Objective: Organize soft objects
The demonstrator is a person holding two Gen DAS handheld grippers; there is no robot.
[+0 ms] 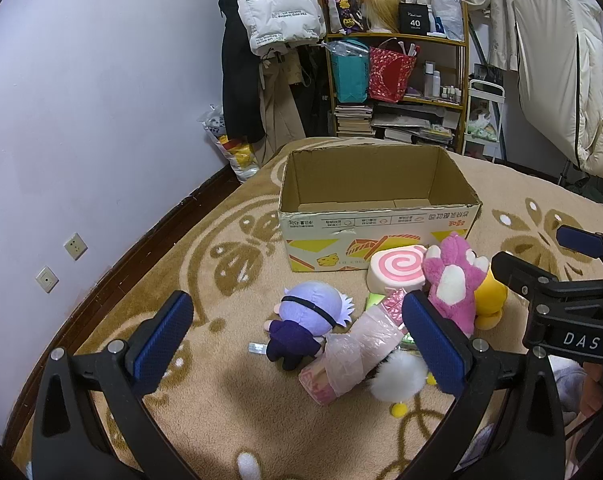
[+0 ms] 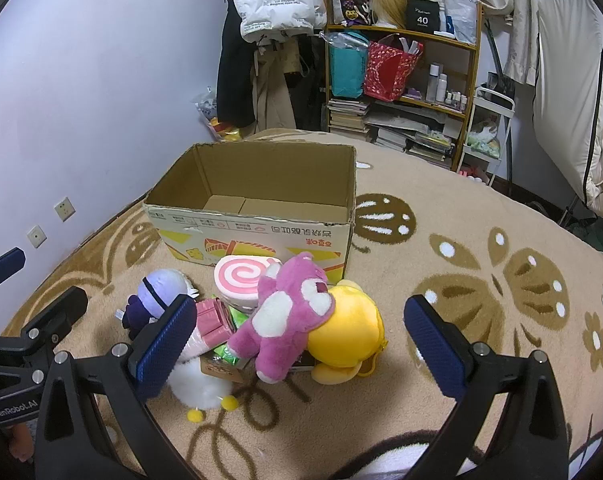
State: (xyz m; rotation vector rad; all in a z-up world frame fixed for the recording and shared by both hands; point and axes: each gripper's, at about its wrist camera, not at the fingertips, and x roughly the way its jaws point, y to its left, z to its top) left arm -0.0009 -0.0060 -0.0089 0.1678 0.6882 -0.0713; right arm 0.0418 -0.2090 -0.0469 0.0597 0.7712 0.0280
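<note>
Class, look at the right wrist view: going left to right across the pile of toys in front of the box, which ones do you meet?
purple-haired doll → pink swirl cushion → pink plush bear → yellow plush toy.

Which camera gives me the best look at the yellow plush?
The right wrist view: the yellow plush shows most of its body, beside the pink bear. In the left wrist view only a sliver shows behind the bear and the right gripper.
</note>
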